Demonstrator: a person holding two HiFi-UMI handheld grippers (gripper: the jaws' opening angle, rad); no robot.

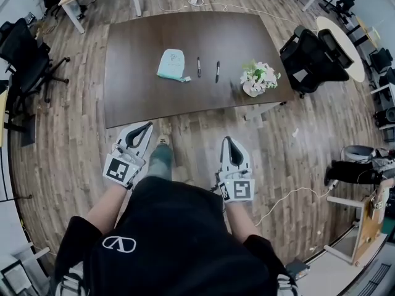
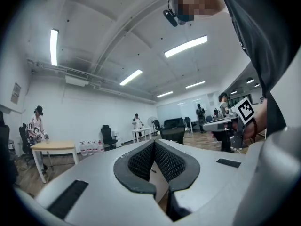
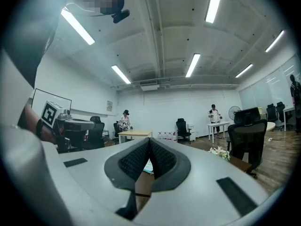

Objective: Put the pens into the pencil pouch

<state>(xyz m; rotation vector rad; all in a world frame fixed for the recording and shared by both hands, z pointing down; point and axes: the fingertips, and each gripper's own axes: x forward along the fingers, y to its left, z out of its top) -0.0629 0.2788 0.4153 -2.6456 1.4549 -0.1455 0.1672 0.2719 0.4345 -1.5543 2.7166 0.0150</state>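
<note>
Pencil pouch (image 1: 172, 65), mint coloured, lies flat near the middle of the dark table (image 1: 136, 97). One pen (image 1: 199, 66) lies on the table just beside the pouch, and a second pen (image 1: 217, 71) lies just past it; the two are apart from each other and from the pouch. Flower pot (image 1: 256, 80) stands on the table beyond the pens, near the table's end. Left tool (image 1: 147, 127) and right tool (image 1: 227, 140) are both off the table, over the wooden floor (image 1: 80, 140) by the table's near edge. Both have jaws pressed together with nothing between them.
</note>
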